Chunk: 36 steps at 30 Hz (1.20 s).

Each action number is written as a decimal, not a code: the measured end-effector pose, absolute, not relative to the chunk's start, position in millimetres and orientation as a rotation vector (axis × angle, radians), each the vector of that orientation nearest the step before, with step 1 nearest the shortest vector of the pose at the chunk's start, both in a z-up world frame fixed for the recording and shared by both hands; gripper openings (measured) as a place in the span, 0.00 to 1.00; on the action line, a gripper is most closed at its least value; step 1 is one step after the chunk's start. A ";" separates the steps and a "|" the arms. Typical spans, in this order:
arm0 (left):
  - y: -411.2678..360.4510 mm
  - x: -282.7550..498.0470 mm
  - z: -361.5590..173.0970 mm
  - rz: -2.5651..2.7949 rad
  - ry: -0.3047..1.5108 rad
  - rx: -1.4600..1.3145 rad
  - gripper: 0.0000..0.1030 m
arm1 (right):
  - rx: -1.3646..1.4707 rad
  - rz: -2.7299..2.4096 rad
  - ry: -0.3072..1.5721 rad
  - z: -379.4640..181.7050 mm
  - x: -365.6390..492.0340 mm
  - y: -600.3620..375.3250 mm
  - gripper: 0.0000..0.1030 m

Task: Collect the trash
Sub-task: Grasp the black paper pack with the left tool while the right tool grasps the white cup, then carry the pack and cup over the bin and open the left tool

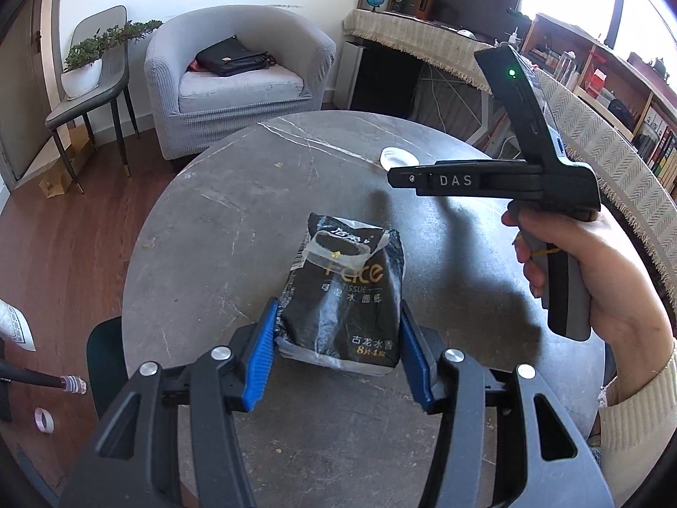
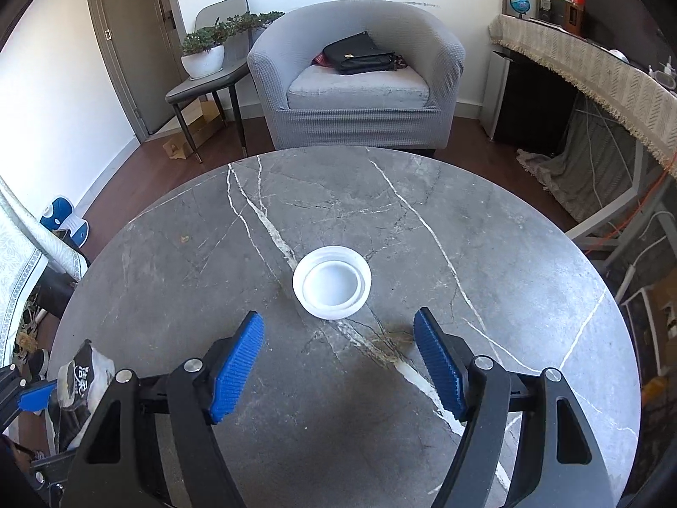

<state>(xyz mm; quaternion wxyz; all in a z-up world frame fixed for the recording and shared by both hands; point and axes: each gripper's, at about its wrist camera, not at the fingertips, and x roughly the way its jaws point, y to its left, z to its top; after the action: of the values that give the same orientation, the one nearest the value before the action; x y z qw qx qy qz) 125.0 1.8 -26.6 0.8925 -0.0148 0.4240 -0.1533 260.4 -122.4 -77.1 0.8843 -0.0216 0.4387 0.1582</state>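
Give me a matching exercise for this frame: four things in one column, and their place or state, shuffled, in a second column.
Things:
1. tissue pack
2. white lid
3. black bag
4. potted plant

Place or state:
A. on the armchair seat
B. on the side chair by the door
C. between the left gripper's blue pads
D. on the table, ahead of the open right gripper

Pairs: 1-C, 2-D, 3-A, 4-B
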 end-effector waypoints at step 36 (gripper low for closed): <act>205.1 105.4 -56.5 0.112 0.847 -0.212 0.54 | -0.045 0.711 0.831 -33.6 200.2 78.3 0.39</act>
<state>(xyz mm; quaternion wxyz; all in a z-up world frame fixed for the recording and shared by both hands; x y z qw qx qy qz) 105.4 205.1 -56.6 0.9047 -0.1028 0.4099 0.0542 200.2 78.3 -33.6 0.8540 -0.0216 0.3949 0.3380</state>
